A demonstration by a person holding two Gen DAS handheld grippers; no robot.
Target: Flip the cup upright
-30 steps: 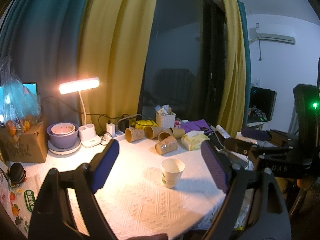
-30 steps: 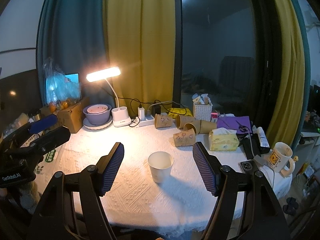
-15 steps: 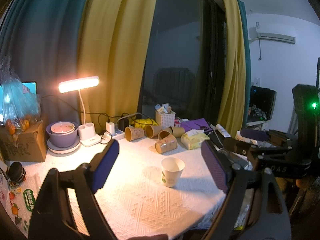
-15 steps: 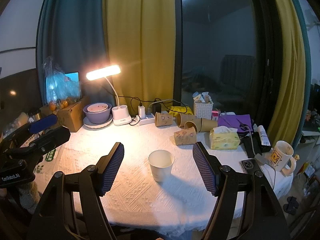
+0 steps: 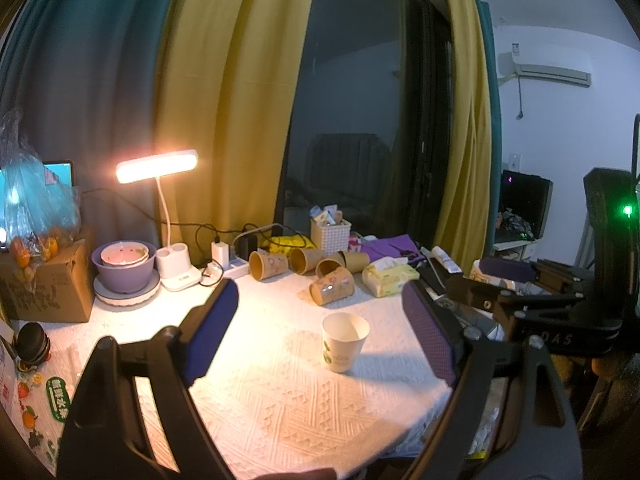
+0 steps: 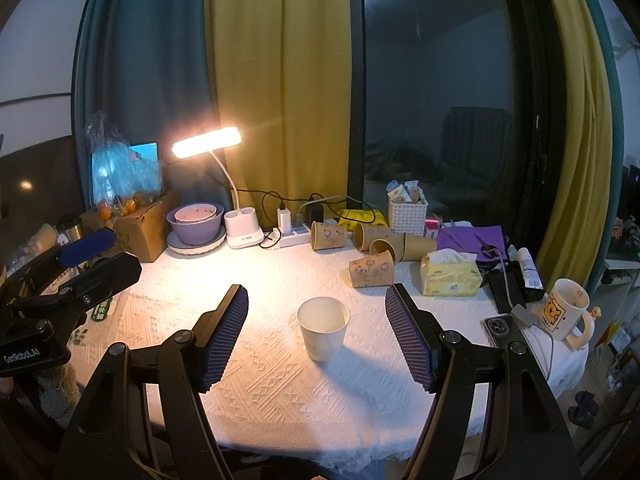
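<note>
Now upright: white paper cup (image 6: 323, 333) mid worktop (image 6: 280, 380) on white embossed cloth, rim up. L gripper (image 5: 320, 330) & R gripper (image 6: 317, 332) both w/ jaws spread wide, touching nothing, cup well fwd of them.

We're in a lived-in home room at night: yellow and teal curtains (image 6: 280, 80) frame the dark window, a white wall air conditioner (image 5: 550, 72) hangs right, a glowing desk lamp (image 6: 208, 146) lights the cluttered worktop (image 6: 280, 360).
</note>
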